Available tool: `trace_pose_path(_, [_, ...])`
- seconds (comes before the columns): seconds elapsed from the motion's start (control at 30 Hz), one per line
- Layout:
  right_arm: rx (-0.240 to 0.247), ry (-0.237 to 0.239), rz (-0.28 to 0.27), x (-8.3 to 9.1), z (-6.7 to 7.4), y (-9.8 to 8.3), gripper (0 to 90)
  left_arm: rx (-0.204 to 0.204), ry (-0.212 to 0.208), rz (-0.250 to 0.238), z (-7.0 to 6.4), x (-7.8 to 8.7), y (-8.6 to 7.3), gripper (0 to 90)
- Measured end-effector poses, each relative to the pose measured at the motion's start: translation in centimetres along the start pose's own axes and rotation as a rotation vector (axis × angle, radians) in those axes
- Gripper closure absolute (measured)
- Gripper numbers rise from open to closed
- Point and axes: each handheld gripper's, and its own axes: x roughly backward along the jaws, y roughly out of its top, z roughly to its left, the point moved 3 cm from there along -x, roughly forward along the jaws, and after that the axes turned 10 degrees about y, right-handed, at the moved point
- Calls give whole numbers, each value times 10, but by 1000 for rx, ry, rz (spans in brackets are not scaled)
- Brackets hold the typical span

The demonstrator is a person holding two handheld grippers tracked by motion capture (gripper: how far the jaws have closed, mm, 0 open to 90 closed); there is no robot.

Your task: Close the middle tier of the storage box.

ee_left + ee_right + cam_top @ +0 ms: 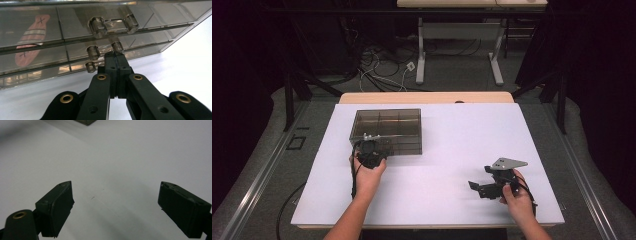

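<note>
The left gripper's (117,58) two black fingers (111,67) are pressed flat together with nothing between them, their tips right at the front wall of a smoky transparent plastic compartment box (155,32), just below a small clear knob (117,46) on that wall; whether the tips touch the knob I cannot tell. Around it sit more clear knobs and a clear bar-shaped handle (113,25) higher up on the front. Through the tinted wall, to the left, a pink fish-shaped piece (30,42) with pale stripes and dark crosses shows inside the box (blurred by the plastic). In the high view the left hand (369,172) holds that gripper against the near edge of the box, which lies on the white bench (462,135) at its far left. The right gripper's (116,205) fingers (56,207) stand wide apart, empty, over bare bench surface; the right hand (517,195) holds it near the front right edge, well apart from the box.
</note>
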Motion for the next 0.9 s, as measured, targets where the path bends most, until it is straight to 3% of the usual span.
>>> trace_pose_path(0.13, [-1,-2,-4,0,0,0,122,-2,0,-14,-2,4,1,900])
trace_pose_path(0.33, [-4,-3,-7,0,0,0,122,-25,-45,-54,-9,17,2,900])
trace_pose_path(0.47, [2,-6,-7,0,0,0,122,-41,-71,-71,-12,24,2,844])
trace_pose_path(0.67, [-2,-4,-6,0,0,0,123,-91,-104,-111,-13,31,-2,722])
trace_pose_path(0.77, [1,-8,-5,0,0,0,123,-116,-101,-162,-12,34,-3,613])
trace_pose_path(0.87, [3,-8,-9,1,0,0,122,-114,-104,-191,-9,37,-6,492])
trace_pose_path(0.9, [2,-6,-12,1,0,0,123,-132,-110,-192,-6,40,-7,459])
